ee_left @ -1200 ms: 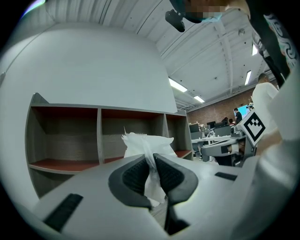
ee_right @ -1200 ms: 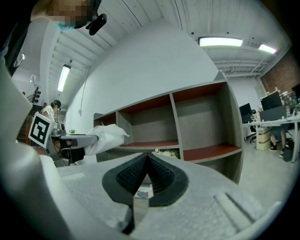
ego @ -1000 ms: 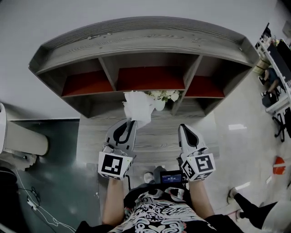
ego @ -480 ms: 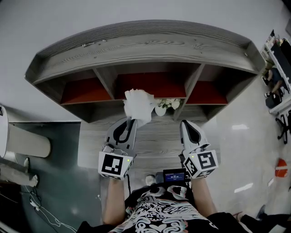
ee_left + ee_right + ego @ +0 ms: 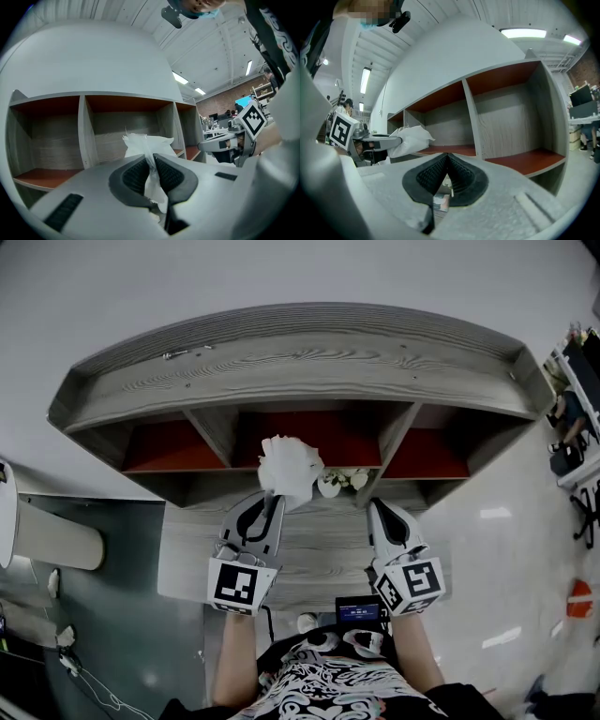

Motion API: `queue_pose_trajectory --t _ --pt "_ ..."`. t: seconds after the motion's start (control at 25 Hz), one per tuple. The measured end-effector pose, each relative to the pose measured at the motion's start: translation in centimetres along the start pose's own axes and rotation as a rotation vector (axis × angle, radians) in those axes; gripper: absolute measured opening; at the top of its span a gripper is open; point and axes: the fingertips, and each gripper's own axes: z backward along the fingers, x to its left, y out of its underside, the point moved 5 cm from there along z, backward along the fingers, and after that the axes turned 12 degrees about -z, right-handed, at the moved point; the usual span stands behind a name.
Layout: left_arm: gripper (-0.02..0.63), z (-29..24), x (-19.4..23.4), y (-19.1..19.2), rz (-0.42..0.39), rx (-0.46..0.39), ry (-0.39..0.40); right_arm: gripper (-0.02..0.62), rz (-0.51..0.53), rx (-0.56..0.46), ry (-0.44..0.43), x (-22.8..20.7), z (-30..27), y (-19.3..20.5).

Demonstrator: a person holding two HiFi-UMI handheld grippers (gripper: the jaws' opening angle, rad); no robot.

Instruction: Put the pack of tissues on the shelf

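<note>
— How is the pack held?
— The left claw [image 5: 151,158] is clamped on a thin fold of the pack of tissues [image 5: 146,142]. The right claw [image 5: 446,158] is closed, with nothing gripped.
— How much is done?
— The pack is carried in the air just before the middle compartment [image 5: 314,435] of the shelf [image 5: 281,348]. Placing and release are judged to remain.
— Any writing?
— None can be read on the wrapper; only square markers are seen on the cubes.
</note>
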Motion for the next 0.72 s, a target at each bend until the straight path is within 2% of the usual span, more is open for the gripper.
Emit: queue_pose_trajectory --t 0.44,0.72 --pt "0.027 -2.7 -0.1 0.0 -0.049 -0.019 0.029 0.002 -0.032 0.004 0.036 -2.0 -0.9 0.0" --pt "0.028 -4.1 0.3 0.5 -0.047 0.000 0.038 0.002 -0.012 -0.009 0.033 -2.7 -1.4 -0.7"
